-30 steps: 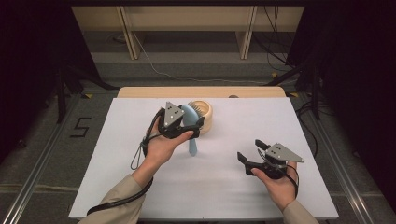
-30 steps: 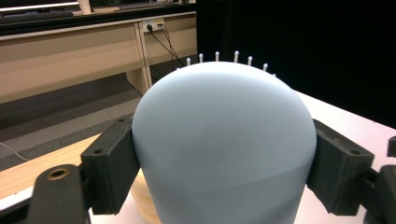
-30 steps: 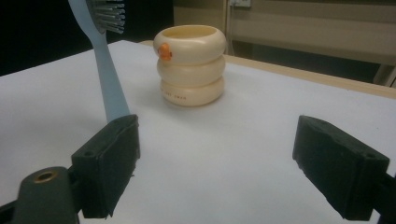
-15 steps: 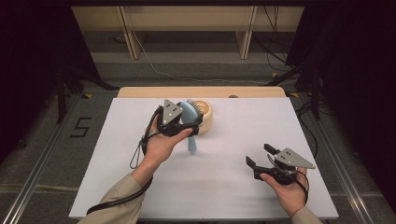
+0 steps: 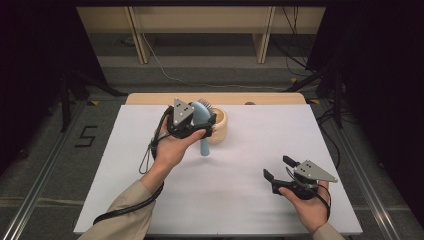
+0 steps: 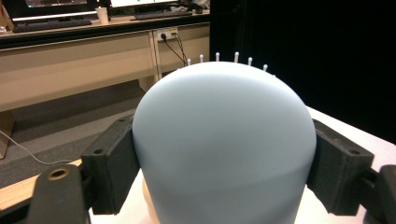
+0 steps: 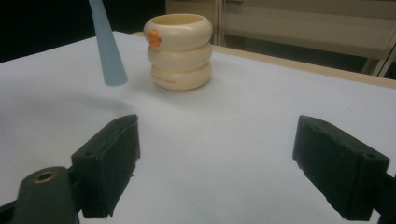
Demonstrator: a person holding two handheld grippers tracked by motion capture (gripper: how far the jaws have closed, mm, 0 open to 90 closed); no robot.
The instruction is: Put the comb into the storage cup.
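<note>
Left gripper (image 5: pixel 196 126) — jaws clamped on the broad head of a pale blue plastic hairbrush (image 6: pixel 219 144), one pad on each side, white-tipped bristles facing away. The brush is held raised, handle pointing down to the white bench (image 5: pixel 240 200), just beside a cream ringed ceramic pot (image 7: pixel 178 51). Right gripper (image 5: pixel 278 169) — jaws wide apart, nothing between them, low over the bench, well apart from the pot. Small red lettering on the pot's bottom ring, too small to read.

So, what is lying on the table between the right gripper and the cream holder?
Nothing: the high view shows bare white table between the right gripper and the cream holder; the right gripper view agrees.
</note>
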